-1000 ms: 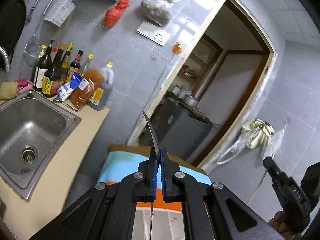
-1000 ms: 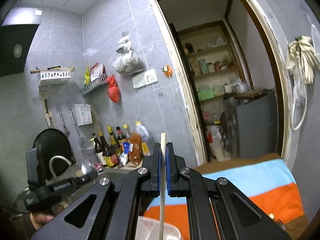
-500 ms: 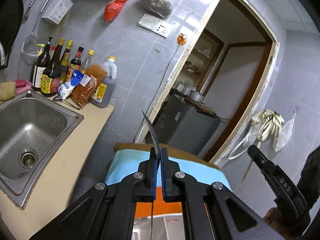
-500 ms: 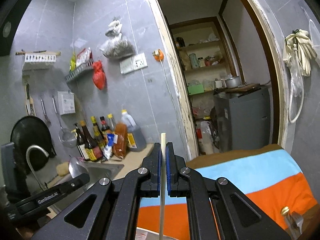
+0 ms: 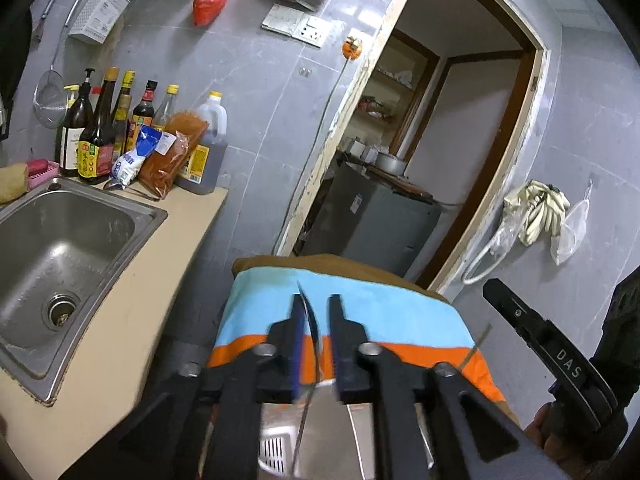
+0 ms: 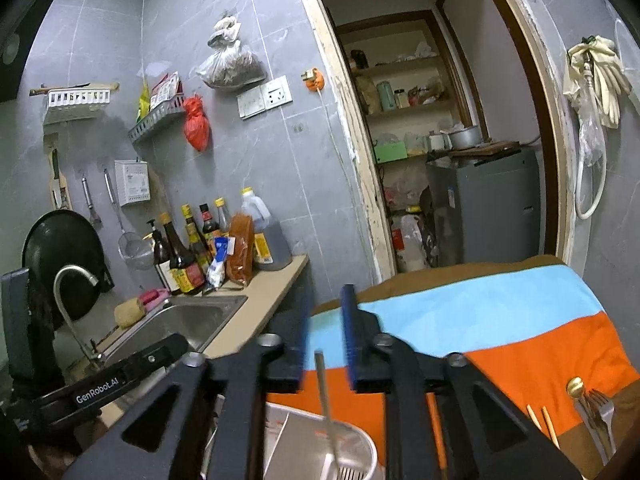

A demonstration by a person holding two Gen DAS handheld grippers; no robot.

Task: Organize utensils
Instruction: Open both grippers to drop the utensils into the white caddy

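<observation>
Now the knife (image 5: 310, 320) stands between the two fingers of the left gripper (image 5: 316, 304), with its thin dark blade pointing up. The fingers are spread apart with gaps on both sides of the blade, so they are not squeezing it. Its lower part goes down into a white holder (image 5: 276, 452) just under the gripper. On the other side, a pale chopstick (image 6: 325, 384) stands in the gap between the fingers of the right gripper (image 6: 325, 308). Those fingers are spread apart too and do not touch the stick. The stick's bottom end sits in a white round cup (image 6: 360, 452) of the same kind of holder. Under both grippers lies a striped cloth (image 6: 500, 308) with blue, orange and brown bands. On the cloth, near the right edge, lie a gold spoon (image 6: 576, 388), a fork (image 6: 600, 408) and two more chopsticks (image 6: 538, 420), close together. To the left is a metal sink (image 5: 60, 256) set in a tan counter (image 5: 160, 264). Sauce bottles (image 5: 100, 136) stand in a bunch at the back of the counter, against the gray wall.
</observation>
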